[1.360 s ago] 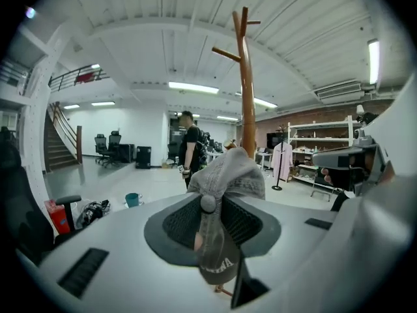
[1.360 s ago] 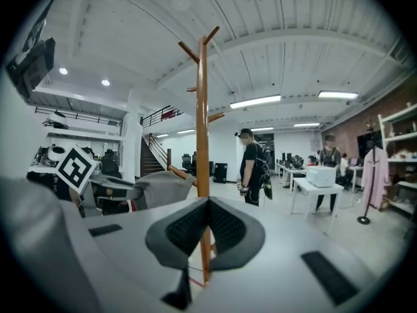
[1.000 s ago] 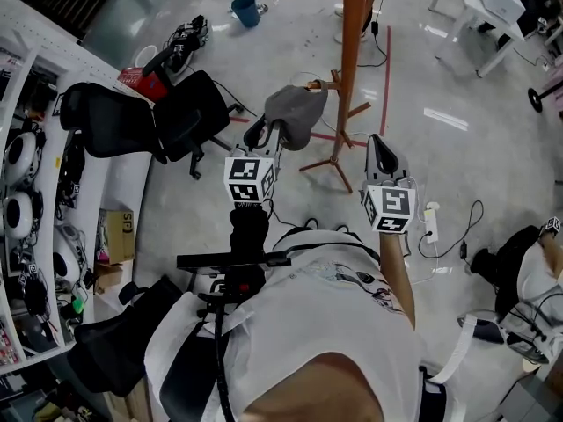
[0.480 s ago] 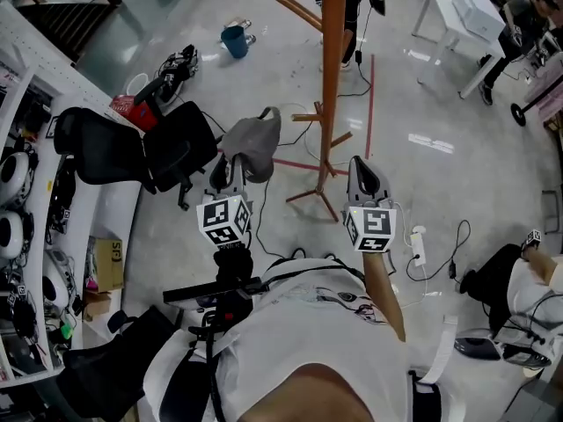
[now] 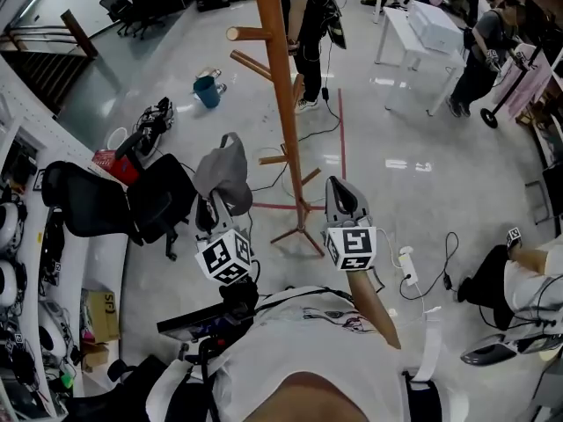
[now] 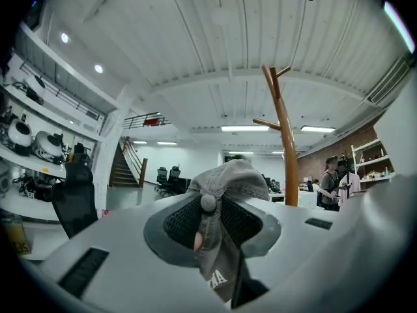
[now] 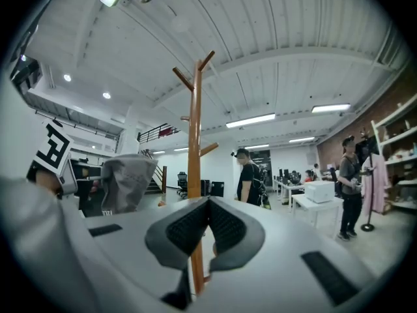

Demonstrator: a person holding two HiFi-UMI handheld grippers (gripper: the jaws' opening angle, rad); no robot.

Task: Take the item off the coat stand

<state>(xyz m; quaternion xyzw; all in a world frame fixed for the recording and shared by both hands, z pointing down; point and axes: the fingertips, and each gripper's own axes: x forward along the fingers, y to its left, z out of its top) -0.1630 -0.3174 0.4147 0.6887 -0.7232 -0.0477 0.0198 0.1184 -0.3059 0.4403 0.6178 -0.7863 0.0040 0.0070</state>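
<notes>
A grey cap [image 5: 224, 165] is pinched by its fabric in my left gripper [image 5: 217, 206], which is shut on it; in the left gripper view the cap [image 6: 228, 188] fills the space between the dark pads [image 6: 179, 223]. The orange wooden coat stand [image 5: 280, 104] rises just right of the cap, and cap and pegs are apart. My right gripper [image 5: 338, 190] hovers in front of the stand's feet, shut with nothing in it. In the right gripper view the pole [image 7: 194, 142] stands behind the closed tips [image 7: 209, 202], and the cap [image 7: 124, 182] shows at the left.
Black office chairs [image 5: 132, 205] stand to the left by white shelves. A blue bucket [image 5: 207, 90] sits on the floor farther off. A power strip [image 5: 406, 266] and cables lie to the right. People stand near a white table [image 5: 422, 25] behind the stand.
The left gripper has carried the cap away from the stand's lower peg, toward the left. The head view has tilted up, showing more of the pole. The right gripper stays shut beside it.
</notes>
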